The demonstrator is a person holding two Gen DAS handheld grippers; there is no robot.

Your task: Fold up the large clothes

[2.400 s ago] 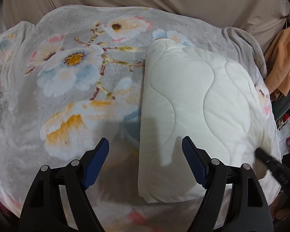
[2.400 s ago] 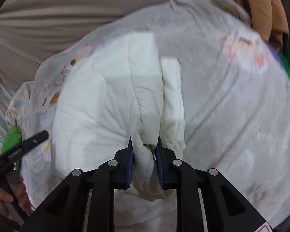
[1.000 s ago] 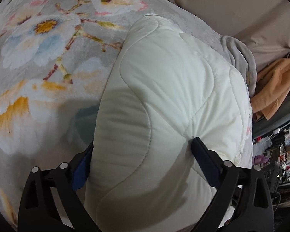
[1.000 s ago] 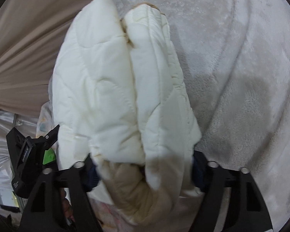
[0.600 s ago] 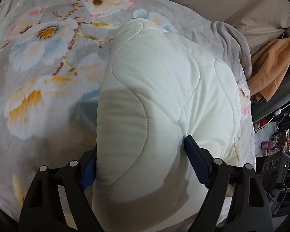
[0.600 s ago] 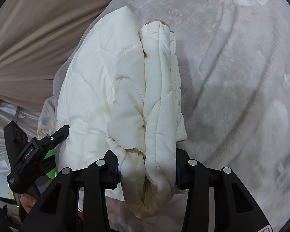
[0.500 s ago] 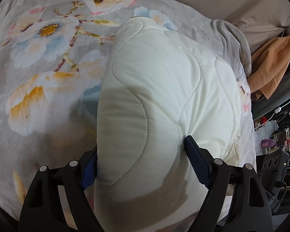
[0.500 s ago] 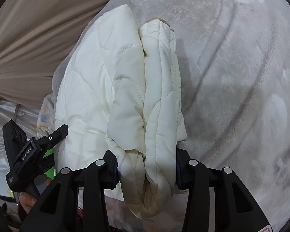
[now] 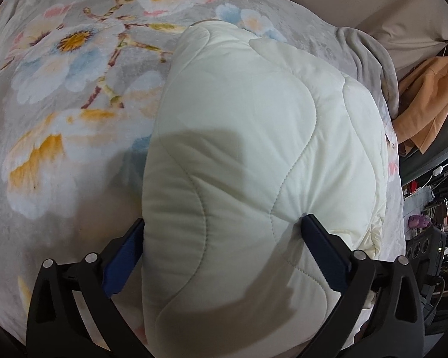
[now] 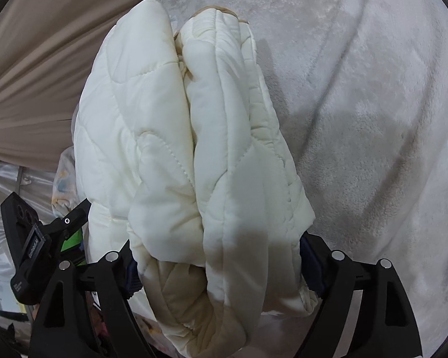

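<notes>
Hiding both claws' pads: folded quilted jacket (image 9: 254, 149).

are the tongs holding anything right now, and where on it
Both tongs straddle the folded cream quilted garment: left tongs across its near end, right tongs around the bundled fold edge. Both have just been opening; whether either grips cannot be told.

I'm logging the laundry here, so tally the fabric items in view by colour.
Cream: 1, the folded quilted garment
Grey floral: 1, the blanket under it
Orange: 1, the cloth hanging at the right edge
Beige: 1, the backdrop sheet
Total: 4
</notes>
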